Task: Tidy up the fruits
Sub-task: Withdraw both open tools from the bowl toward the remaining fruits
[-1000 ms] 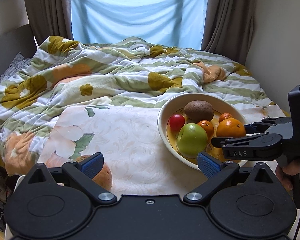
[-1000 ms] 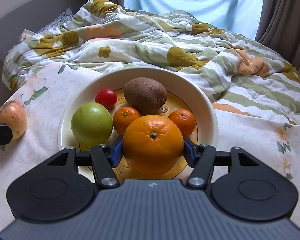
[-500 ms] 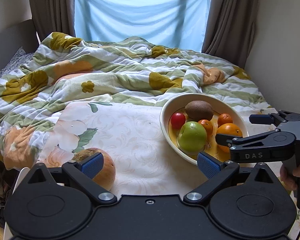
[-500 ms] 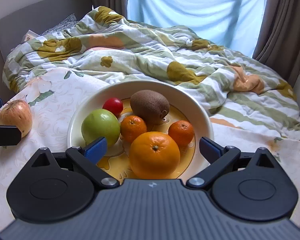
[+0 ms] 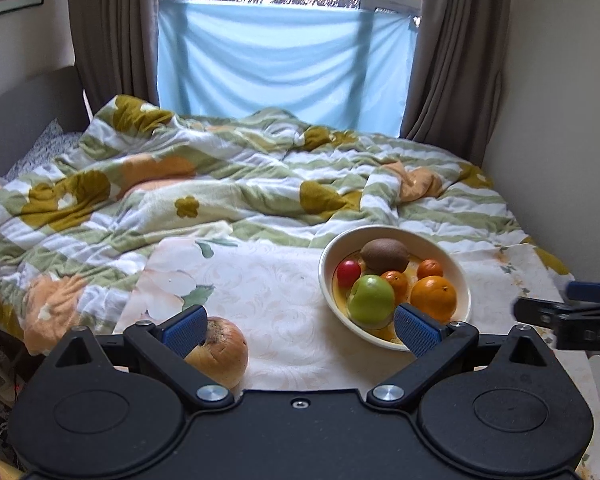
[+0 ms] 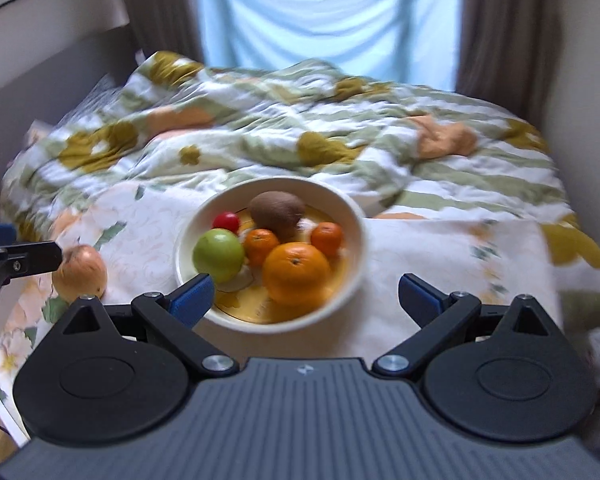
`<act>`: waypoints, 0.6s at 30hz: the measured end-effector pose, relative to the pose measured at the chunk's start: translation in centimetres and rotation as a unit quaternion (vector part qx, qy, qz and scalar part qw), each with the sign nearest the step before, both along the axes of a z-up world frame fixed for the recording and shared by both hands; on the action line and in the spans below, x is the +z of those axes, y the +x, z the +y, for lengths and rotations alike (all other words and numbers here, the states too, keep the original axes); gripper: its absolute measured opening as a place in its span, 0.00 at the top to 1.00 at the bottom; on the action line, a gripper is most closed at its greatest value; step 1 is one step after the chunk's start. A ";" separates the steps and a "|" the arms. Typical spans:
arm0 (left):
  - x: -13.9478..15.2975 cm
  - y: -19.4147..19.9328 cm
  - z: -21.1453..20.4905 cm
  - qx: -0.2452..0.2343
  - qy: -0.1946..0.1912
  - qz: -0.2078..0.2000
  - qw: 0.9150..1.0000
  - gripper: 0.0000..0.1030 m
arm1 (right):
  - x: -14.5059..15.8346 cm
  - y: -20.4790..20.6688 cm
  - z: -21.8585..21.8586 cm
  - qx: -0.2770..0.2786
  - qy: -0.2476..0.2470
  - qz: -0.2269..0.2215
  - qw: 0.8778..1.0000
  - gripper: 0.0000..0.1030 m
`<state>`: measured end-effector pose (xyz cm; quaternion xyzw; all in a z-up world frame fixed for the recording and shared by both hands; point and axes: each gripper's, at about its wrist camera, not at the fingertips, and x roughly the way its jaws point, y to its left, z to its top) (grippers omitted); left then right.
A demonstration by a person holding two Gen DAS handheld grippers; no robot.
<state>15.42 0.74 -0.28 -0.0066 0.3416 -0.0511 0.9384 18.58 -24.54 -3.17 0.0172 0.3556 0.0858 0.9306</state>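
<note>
Fruit mostly gathered already: large orange (image 6: 296, 273), green apple (image 6: 218, 255), kiwi (image 6: 277, 209), two mandarins (image 6: 260, 245) and small red fruit (image 6: 226, 221) resting in cream bowl (image 6: 356, 248) on pale floral cloth (image 5: 268, 296) at foot of rumpled bed. Right gripper (image 6: 306, 294) spread wide, jaws just opened, nothing between them, orange lying free in bowl below. Left gripper (image 5: 300, 326) also spread, empty, blue pad (image 5: 182, 326) just beside lone russet apple (image 5: 220, 350) left outside bowl on cloth. Remaining apple probably firm and moderately heavy, smooth-skinned, prone to rolling on soft bedding and to slipping from flat pads. Best taken across widest middle, pads on opposite cheeks, clear of stem dimple, squeezing only enough to hold without bruising. Bowl crowded near front; free space apparently toward far rim, behind kiwi.
</note>
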 end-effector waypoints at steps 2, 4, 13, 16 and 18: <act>0.2 -0.7 -0.2 -0.005 0.001 -0.005 1.000 0.01 | 0.6 -1.8 -0.9 -0.012 0.000 -0.008 1.000 0.00; 0.3 -1.4 -0.6 -0.009 0.004 -0.008 1.000 0.01 | 1.0 -3.5 -1.6 -0.021 -0.005 -0.015 1.000 0.00; 0.3 -5.0 -3.7 -0.019 -0.002 -0.010 1.000 0.01 | 1.2 -9.3 -6.5 -0.037 -0.038 -0.023 0.998 0.00; -0.6 -5.9 -5.4 -0.026 -0.002 -0.003 1.000 0.01 | 0.6 -10.2 -8.2 -0.038 -0.045 -0.019 0.998 0.00; -1.5 -6.3 -6.7 -0.030 0.003 0.002 1.000 0.01 | 0.0 -10.6 -9.4 -0.039 -0.051 -0.017 0.998 0.00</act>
